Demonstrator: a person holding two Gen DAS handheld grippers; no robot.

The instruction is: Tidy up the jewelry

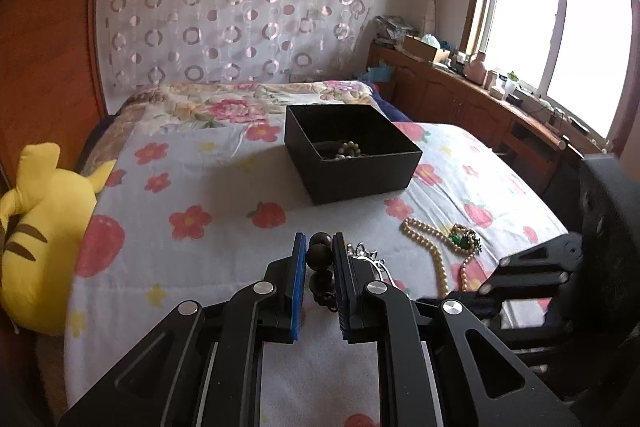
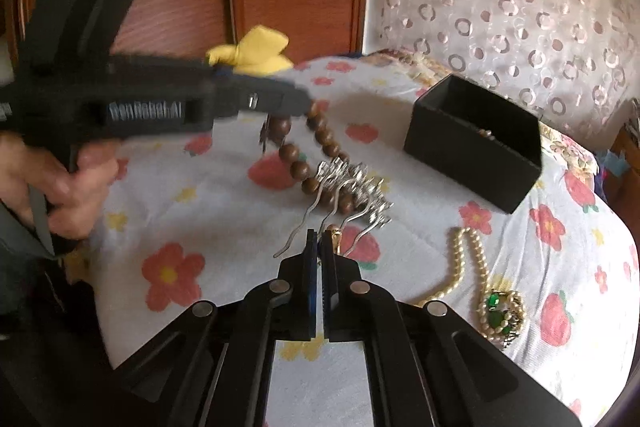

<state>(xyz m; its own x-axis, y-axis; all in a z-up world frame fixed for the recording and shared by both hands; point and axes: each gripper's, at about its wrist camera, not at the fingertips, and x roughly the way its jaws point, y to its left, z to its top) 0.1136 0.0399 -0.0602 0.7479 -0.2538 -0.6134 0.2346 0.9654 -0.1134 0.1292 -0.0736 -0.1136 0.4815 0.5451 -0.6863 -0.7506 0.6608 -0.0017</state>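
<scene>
A floral-quilted bed (image 1: pixel 208 195) carries a black box (image 1: pixel 352 151), pearl necklace (image 1: pixel 432 247), green brooch (image 1: pixel 464 239), silver hairpins (image 2: pixel 352 195) and yellow plush (image 1: pixel 44 243).

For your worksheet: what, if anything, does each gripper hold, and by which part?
Left gripper pinches the wooden bead bracelet by its top beads; right gripper holds nothing.

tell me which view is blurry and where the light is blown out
Right wrist view: the left hand-held gripper and the wooden bead bracelet it lifts are motion-smeared, while the black box stays sharp. Left wrist view: crisp, but the window is blown out to white; both views show fisheye bending at the edges.
</scene>
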